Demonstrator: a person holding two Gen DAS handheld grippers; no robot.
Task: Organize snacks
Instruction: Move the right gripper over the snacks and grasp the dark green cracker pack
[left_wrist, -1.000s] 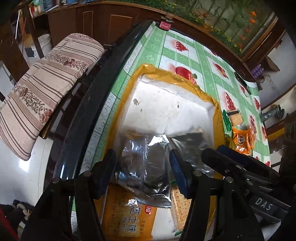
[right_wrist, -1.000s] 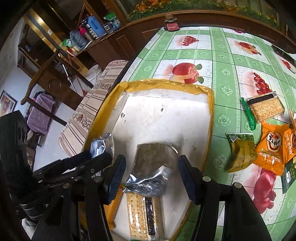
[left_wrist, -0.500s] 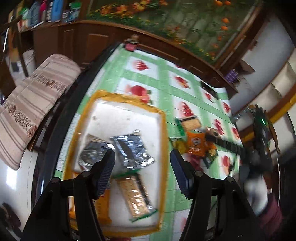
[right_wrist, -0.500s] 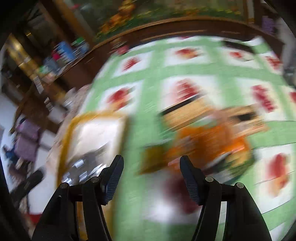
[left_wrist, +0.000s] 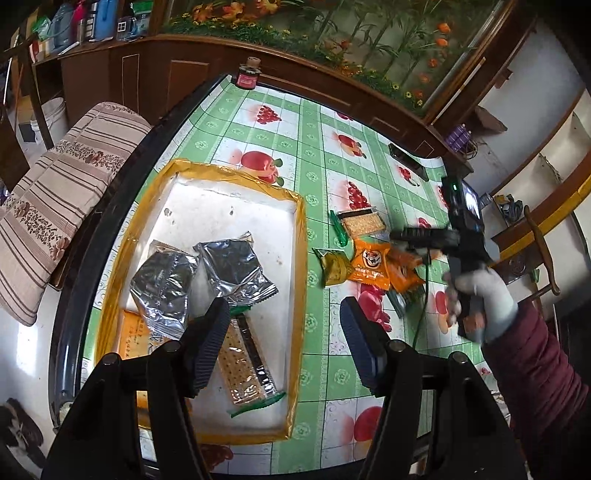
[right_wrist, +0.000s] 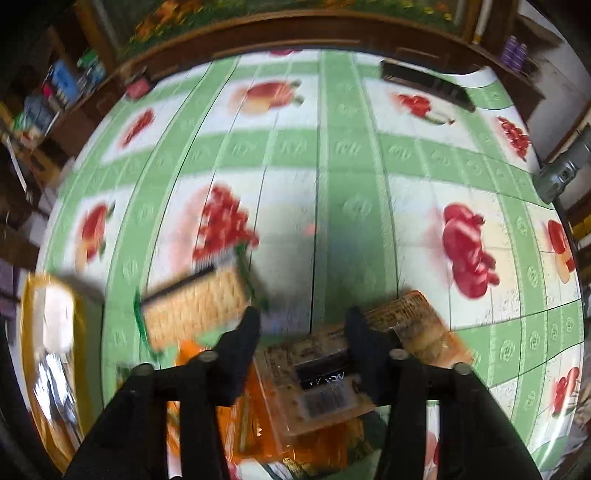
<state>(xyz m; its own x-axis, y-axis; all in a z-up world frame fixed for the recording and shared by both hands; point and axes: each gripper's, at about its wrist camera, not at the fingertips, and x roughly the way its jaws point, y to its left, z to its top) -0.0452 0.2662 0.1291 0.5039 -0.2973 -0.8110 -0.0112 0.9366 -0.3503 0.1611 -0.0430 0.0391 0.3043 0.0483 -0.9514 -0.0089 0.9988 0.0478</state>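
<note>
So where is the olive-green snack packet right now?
In the left wrist view, the olive-green snack packet lies on the tablecloth right of the yellow-rimmed white tray, touching the orange snack packet.

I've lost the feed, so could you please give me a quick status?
Left claw open, empty, above tray. Right claw open over loose snack pile. Nothing gripped. No obstruction seen.

The two foil packets (left_wrist: 201, 277) in the tray (left_wrist: 300, 280) are crinkly, shiny silver. The tablecloth (left_wrist: 317, 147) looks like glossy, smooth plastic. At 9 o'clock the striped cushion (left_wrist: 62, 192) is matt woven cloth, and the cabinet (left_wrist: 147, 70) at 12 is polished dark wood.
</note>
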